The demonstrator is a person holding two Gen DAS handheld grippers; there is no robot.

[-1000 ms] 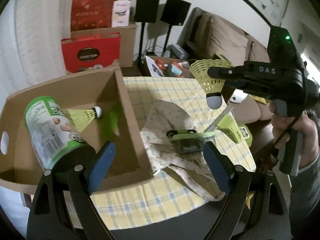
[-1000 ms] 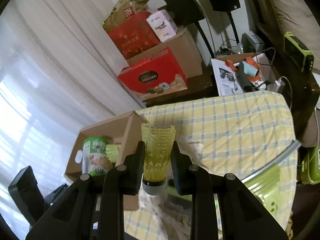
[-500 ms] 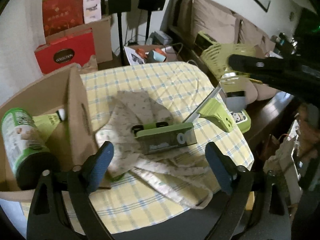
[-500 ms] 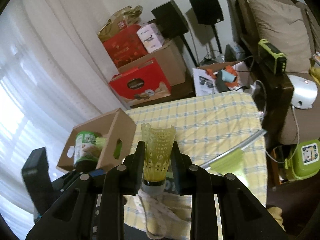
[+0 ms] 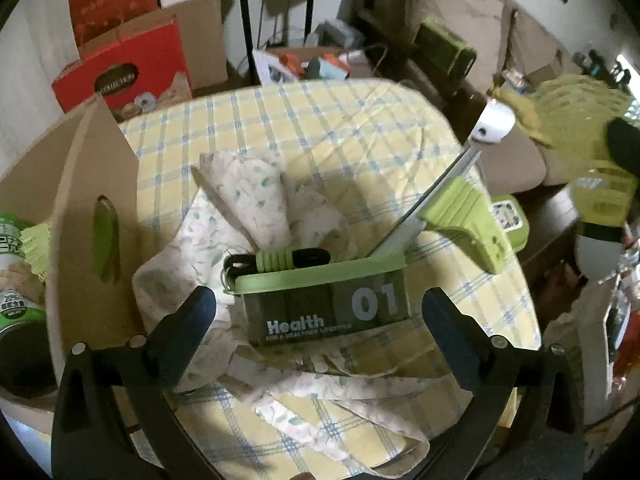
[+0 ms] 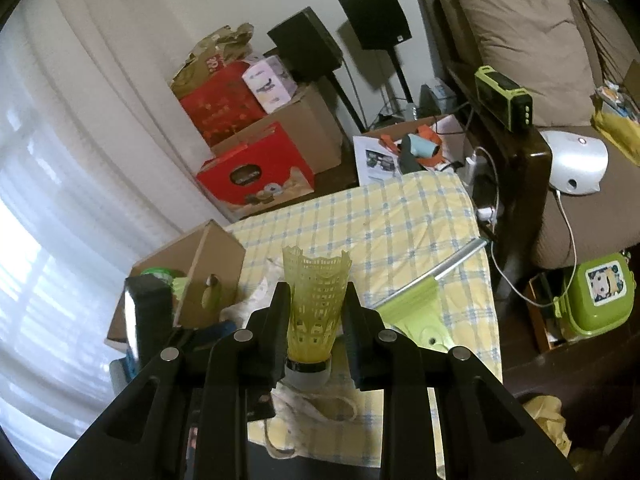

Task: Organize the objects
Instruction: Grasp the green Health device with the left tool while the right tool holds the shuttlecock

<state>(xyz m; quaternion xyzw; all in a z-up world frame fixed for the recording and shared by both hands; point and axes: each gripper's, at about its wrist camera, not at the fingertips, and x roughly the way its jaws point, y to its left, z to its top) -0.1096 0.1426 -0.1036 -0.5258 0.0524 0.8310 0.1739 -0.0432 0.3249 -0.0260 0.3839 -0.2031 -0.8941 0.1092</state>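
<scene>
the bench, under a yellow checked cover, carries a cardboard box at the left, which already holds a green can and a shuttlecock. a flowered cloth lies crumpled in the middle with a green-lidded case on it. the left gripper hangs released, its fingers either side of that case, so picking it up looks like the step in hand. closing on it calls for easing forward without snagging the cloth. a green squeegee leans close on the right. the right gripper is clenched on a yellow shuttlecock, raised over the near edge, likely bound for the box.
</scene>
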